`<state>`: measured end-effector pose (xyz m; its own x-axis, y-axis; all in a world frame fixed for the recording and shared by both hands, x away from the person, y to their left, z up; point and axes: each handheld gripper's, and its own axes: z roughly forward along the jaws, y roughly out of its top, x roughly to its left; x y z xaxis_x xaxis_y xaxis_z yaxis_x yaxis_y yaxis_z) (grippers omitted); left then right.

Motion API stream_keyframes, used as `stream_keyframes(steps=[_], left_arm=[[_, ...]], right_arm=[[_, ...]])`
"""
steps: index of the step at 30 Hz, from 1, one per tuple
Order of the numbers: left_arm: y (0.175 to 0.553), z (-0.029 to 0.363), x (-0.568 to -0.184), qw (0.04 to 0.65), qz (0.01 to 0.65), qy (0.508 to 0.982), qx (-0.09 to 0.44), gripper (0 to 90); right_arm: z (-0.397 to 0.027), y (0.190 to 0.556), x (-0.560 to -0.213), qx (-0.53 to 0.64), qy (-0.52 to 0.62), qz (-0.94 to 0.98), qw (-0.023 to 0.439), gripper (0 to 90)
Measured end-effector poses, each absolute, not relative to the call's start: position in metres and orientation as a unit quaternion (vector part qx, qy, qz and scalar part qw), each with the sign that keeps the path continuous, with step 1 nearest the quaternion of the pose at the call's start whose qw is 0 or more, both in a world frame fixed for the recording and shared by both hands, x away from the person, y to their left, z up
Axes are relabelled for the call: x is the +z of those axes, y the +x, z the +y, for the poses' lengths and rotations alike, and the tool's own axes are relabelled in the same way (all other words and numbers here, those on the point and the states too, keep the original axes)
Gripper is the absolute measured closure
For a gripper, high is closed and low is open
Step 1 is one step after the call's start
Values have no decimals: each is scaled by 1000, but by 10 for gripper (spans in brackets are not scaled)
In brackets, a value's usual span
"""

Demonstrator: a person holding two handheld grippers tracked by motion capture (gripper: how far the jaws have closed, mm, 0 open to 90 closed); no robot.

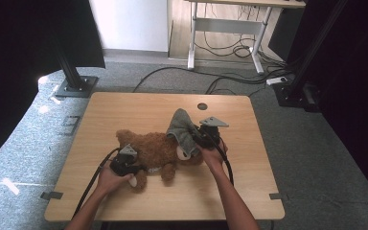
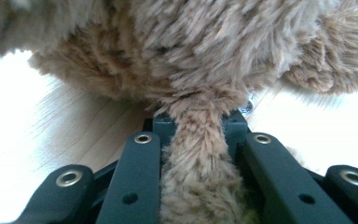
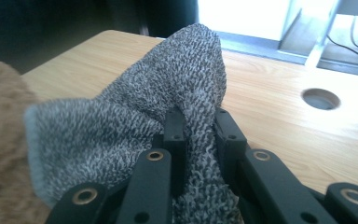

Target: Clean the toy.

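High view, left side: the left gripper, held in the person's left hand, lies low on the light wooden table at the near-left end of a brown plush teddy bear.
Left gripper state: clenched on a limb of the bear; in the left gripper view the two black jaws stand on either side of a narrow tuft of brown fur and press into it.
Left gripper view, beyond the jaws: the bear's shaggy body spreads across the top, resting on the pale table surface.
Bear's place: it lies on its side near the middle of the table, closer to the near edge than the far one, stretched from left to right between the two grippers.
Cloth's place: a grey knitted cloth, sock-like in weave, sits draped over the right end of the bear and rises in a peak above it.
Right gripper state: the right gripper, held in the person's right hand, is grasping the cloth; in the right gripper view its jaws pinch a fold of the grey knit tightly between them.
Right gripper view, left edge: brown bear fur touches the hanging end of the cloth.
Table, far right: a round dark hole in the tabletop lies just beyond the cloth, apart from it.
Beyond the table: grey floor with black cables and a white desk frame.
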<state>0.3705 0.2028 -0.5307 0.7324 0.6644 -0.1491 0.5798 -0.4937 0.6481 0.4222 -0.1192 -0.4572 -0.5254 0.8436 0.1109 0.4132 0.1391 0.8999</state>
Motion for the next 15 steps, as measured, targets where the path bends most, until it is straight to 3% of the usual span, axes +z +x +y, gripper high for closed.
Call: stream_keyframes(steps=[15], left_arm=[[370,203,-531,352,362,861,63,738]], right_arm=[[-154,427,-482,466,488,706,217,785]])
